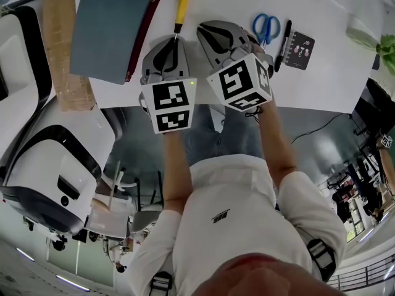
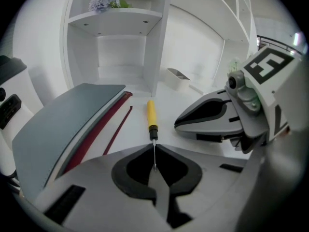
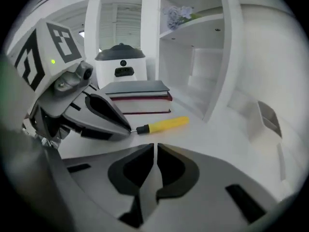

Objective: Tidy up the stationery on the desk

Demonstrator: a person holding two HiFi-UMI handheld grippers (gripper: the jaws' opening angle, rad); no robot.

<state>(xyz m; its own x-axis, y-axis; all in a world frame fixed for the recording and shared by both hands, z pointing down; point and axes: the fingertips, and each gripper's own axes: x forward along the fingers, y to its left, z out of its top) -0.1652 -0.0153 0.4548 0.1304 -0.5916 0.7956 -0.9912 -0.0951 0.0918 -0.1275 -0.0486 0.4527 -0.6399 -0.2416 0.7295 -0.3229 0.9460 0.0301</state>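
Note:
A yellow-handled screwdriver (image 1: 182, 2) (image 2: 151, 112) (image 3: 166, 124) lies on the white desk (image 1: 321, 79), handle pointing away from me. My left gripper (image 1: 175, 37) (image 2: 154, 148) is shut on its thin metal shaft, whose end shows just behind the closed tips. Close to its right, my right gripper (image 1: 202, 28) (image 3: 155, 146) is shut with nothing between its jaws, hovering over bare desk. Blue-handled scissors (image 1: 266, 26), a black marker (image 1: 284, 45) and a small black card (image 1: 300, 50) lie to the right of the right gripper.
A grey book (image 1: 111, 29) (image 2: 67, 120) (image 3: 137, 87) rests on a dark red book (image 1: 145, 36) left of the screwdriver. A brown cardboard strip (image 1: 62, 48) and a white-and-black machine (image 1: 49, 165) are at the left. White shelving (image 2: 120, 47) and a small white tray (image 2: 177, 79) stand behind.

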